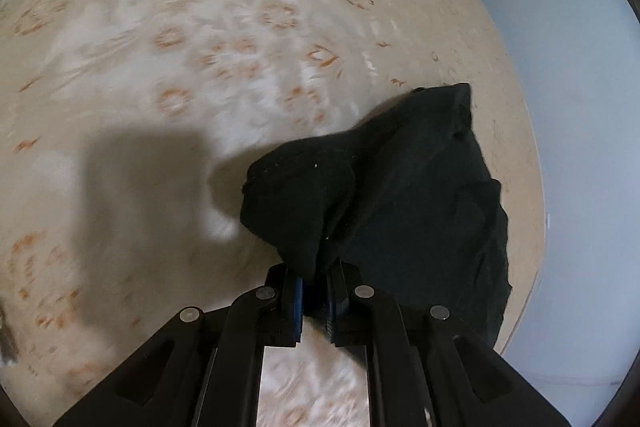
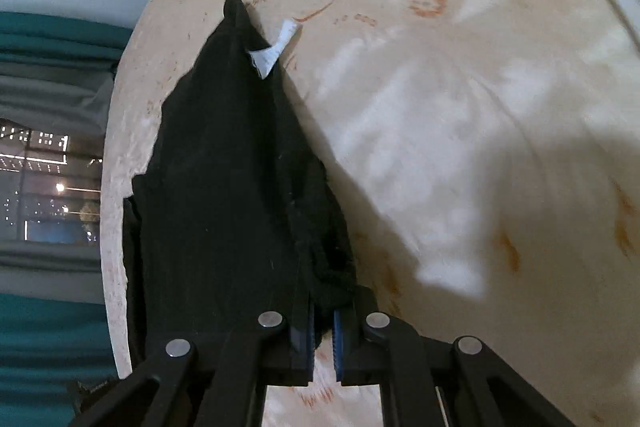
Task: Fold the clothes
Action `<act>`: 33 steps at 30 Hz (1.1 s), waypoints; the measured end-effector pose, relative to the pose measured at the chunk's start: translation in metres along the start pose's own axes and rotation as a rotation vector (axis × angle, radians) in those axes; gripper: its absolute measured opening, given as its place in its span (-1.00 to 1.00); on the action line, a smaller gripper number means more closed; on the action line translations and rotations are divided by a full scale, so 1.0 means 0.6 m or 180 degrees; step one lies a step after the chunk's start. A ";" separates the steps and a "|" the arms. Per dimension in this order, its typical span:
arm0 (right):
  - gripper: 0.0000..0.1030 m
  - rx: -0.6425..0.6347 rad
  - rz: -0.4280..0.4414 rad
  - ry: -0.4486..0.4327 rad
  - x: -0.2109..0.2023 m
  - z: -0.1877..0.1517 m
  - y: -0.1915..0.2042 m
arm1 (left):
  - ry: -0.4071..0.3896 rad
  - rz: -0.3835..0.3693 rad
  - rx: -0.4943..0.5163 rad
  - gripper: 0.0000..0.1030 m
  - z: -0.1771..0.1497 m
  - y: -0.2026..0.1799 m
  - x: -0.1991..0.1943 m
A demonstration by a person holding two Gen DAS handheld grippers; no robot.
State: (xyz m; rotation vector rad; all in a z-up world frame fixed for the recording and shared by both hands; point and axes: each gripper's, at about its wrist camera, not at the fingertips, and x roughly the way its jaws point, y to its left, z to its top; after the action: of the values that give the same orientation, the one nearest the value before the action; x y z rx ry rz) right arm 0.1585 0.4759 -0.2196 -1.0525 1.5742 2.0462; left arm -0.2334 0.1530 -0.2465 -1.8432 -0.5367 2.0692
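A black garment [image 1: 400, 187] hangs bunched over a cream cloth with an orange flower print [image 1: 180, 47]. My left gripper [image 1: 314, 287] is shut on a bunched edge of the garment, which drapes off to the right toward the cloth's edge. In the right wrist view the same black garment [image 2: 224, 187] stretches away from my right gripper [image 2: 322, 323], which is shut on its near edge. A white label [image 2: 276, 49] sticks out near the garment's far tip.
The cream cloth surface [image 2: 460, 127] fills most of both views, and both views are motion-blurred. Its edge [image 1: 532, 147] curves down the right of the left view, with a pale wall [image 1: 580, 147] beyond. Teal curtains [image 2: 52, 39] and a dark window [image 2: 40, 187] lie left in the right view.
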 end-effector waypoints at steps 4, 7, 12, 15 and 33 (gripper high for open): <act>-0.91 -0.0043 0.0175 -0.0028 -0.053 -0.034 0.020 | 0.0001 0.0346 0.0347 -0.83 -0.059 0.019 -0.032; -0.91 -0.0267 0.0120 0.0043 -0.086 -0.066 0.023 | 0.0052 0.0457 0.0363 -0.60 -0.079 0.056 -0.053; -0.90 -0.0485 -0.0162 0.0171 -0.088 -0.086 0.013 | 0.0163 0.0565 0.0181 0.24 -0.089 0.128 -0.090; -0.90 -0.0477 -0.0168 0.0173 -0.089 -0.087 0.012 | 0.0080 0.0614 0.0101 0.32 -0.078 0.155 -0.123; -0.90 -0.0337 -0.0106 0.0198 -0.084 -0.085 0.000 | 0.0449 0.0815 0.1245 -0.30 -0.082 0.095 -0.062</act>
State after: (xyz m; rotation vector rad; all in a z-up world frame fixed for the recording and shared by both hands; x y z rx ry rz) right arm 0.2091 0.4362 -0.1881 -1.1829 1.4813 2.1136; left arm -0.1797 0.0889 -0.2458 -1.8703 0.1420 1.9950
